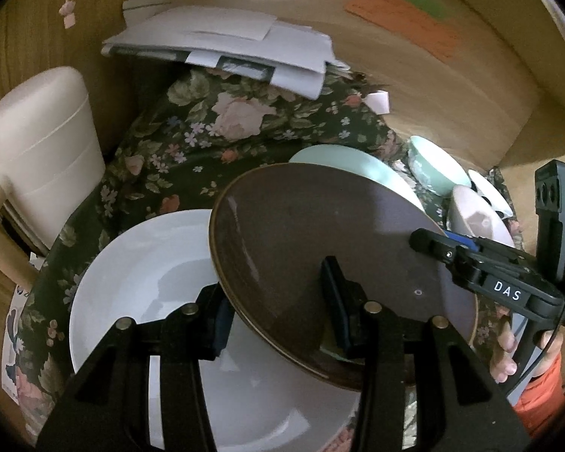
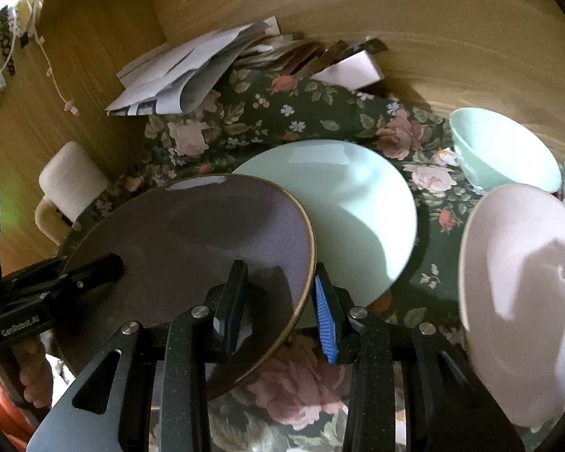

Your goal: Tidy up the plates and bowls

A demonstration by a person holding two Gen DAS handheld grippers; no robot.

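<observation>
Grippers left [image 1: 278,301] and right [image 2: 278,301] both clamp the tilted brown plate [image 2: 192,241] above the white plate [image 1: 132,263].

The brown plate [image 2: 192,233] looked matt and faintly grainy — the white plate [image 1: 139,286] and mint plate [image 2: 358,203] glossy (glazed ceramic, apparently); the tablecloth [image 1: 207,143] was floral cloth.

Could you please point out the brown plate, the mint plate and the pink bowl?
brown plate [image 2: 192,233]: right wrist view, middle of its face.
mint plate [image 2: 350,203]: right wrist view, its centre.
pink bowl [image 2: 516,293]: right wrist view, inner wall.
</observation>
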